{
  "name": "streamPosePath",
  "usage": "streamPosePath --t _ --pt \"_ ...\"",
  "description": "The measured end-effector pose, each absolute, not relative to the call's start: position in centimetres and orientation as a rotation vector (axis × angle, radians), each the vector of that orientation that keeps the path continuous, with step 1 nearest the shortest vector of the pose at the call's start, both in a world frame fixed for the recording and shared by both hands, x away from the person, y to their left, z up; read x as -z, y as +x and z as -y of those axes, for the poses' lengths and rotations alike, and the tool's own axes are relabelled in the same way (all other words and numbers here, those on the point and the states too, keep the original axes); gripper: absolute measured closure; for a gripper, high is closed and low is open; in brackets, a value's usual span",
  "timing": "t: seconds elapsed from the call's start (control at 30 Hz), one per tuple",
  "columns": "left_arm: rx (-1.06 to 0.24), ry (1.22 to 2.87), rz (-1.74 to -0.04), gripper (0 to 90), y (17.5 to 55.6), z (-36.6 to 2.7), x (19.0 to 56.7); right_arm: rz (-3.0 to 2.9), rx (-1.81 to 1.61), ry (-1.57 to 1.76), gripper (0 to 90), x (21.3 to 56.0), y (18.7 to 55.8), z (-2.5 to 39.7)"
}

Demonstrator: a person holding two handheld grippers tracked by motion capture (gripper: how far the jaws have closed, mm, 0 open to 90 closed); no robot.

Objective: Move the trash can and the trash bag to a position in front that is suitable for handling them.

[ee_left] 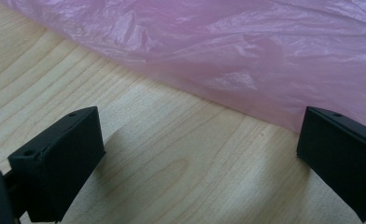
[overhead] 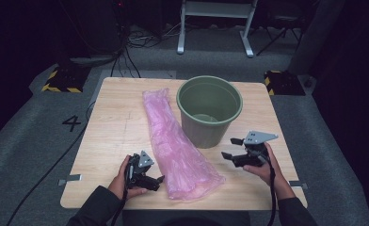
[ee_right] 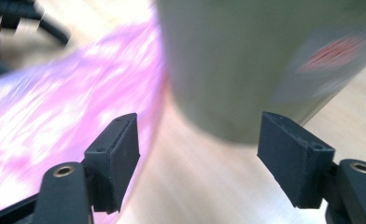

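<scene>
Here, pink bag (overhead: 175,141) touching bucket (overhead: 209,110), left gripper (overhead: 154,181) agape beside it.

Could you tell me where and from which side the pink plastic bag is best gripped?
Probably at its wide near end, along the left edge. The pink plastic bag lies flat on the table, its right side close to the green bucket. The open left hand-held gripper already faces that free edge across bare wood, so a low pinch there looks easiest.
</scene>
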State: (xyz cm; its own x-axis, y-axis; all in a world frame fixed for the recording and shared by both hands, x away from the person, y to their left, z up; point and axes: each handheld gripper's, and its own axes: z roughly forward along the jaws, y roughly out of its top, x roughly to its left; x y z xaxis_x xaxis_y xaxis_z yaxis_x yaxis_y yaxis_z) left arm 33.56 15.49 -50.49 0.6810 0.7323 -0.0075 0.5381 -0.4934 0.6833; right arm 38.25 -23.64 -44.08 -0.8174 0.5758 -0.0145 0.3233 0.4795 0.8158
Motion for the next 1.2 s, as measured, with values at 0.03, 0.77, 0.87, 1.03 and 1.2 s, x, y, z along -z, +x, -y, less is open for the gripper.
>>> streamPosePath --t 0.03,0.77,0.87,1.03,1.2 --pt "-0.381 2.221 -0.961 0.5 33.5 -15.2 50.5 -2.486 -1.211 0.719 27.8 44.5 36.7 23.2" --pt "-0.390 2.241 -0.898 0.3 33.0 -11.0 50.4 -2.596 -1.089 0.696 64.4 49.3 34.8 20.5" --pt "-0.375 2.240 -0.910 0.3 33.1 -11.2 50.4 -2.575 -1.098 0.707 72.5 49.3 34.9 20.6" --pt "-0.363 2.247 -0.895 0.3 33.1 -12.1 50.4 -2.564 -1.094 0.774 74.1 49.6 35.7 21.2" --pt "-0.341 2.244 -0.894 0.3 33.2 -13.3 50.5 -2.540 -1.091 0.829 75.9 49.6 36.5 22.5"
